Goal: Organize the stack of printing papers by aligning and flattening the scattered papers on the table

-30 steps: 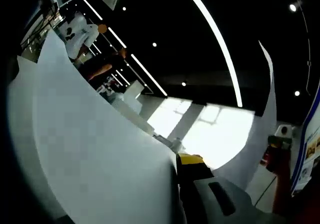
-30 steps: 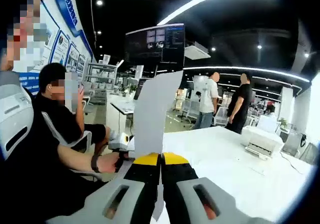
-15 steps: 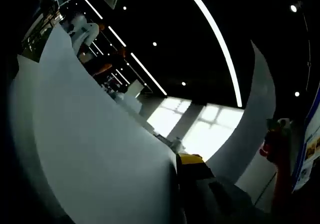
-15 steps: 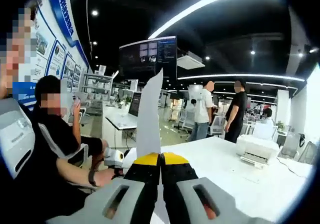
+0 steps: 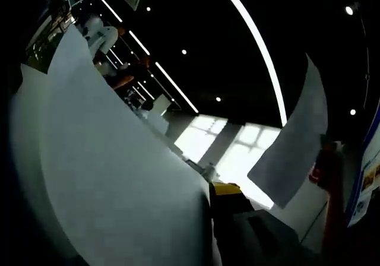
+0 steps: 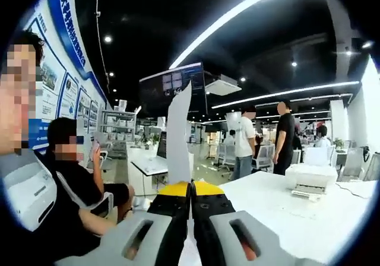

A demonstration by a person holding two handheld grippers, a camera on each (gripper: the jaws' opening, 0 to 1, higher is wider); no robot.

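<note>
In the right gripper view, a white table (image 6: 279, 209) spreads from the centre toward the lower right, its top pale and smooth. A white printer (image 6: 311, 177) sits on it near the far right edge, and a thin dark cable (image 6: 358, 190) trails across the tabletop just right of the printer. Farther back on the left stands a second white desk (image 6: 146, 167), too distant to tell what lies on it.

the left gripper view tilts steeply up at the dark ceiling, pressed close against a sheet of paper (image 5: 113, 177) covering its lower left. the right gripper view looks level across the white table (image 6: 285, 218) into the room, with a sheet of paper (image 6: 178, 141) rising edge-on at centre frame.
</note>
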